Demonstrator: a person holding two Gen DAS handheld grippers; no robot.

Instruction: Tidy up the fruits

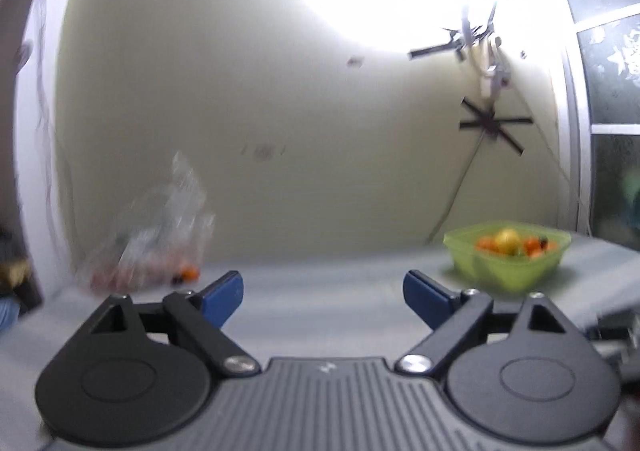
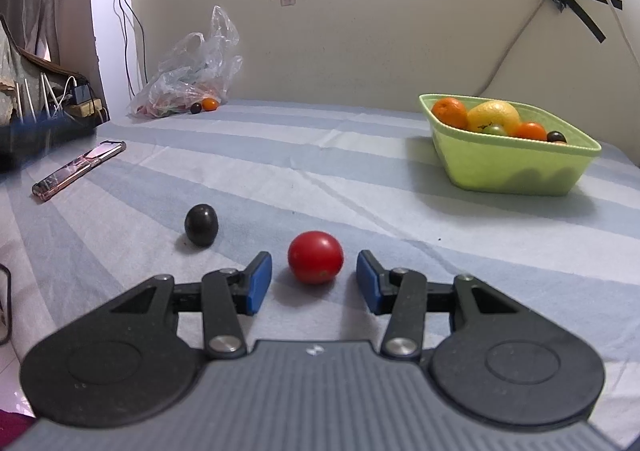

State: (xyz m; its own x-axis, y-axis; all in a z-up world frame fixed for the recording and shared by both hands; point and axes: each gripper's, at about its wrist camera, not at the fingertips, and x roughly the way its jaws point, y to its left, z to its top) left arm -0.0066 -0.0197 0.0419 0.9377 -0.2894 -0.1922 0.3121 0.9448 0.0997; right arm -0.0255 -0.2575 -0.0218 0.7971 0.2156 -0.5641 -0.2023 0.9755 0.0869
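The green bowl (image 2: 516, 167) on the striped sheet (image 2: 320, 155) already holds an orange, a lemon and smaller fruits. A red tomato (image 2: 315, 257) and dark plum (image 2: 201, 224) remain loose. The right gripper (image 2: 314, 283) brackets the tomato, pads not touching; the left gripper (image 1: 323, 291) is spread, empty.

One red tomato (image 2: 315, 257), one green bowl (image 2: 516, 167), one phone (image 2: 78, 171).

The left wrist view is being smeared by blur; the plastic bag (image 1: 160, 239) contents are being lost, and the green bowl (image 1: 506, 267) fruit is being hidden below its rim.
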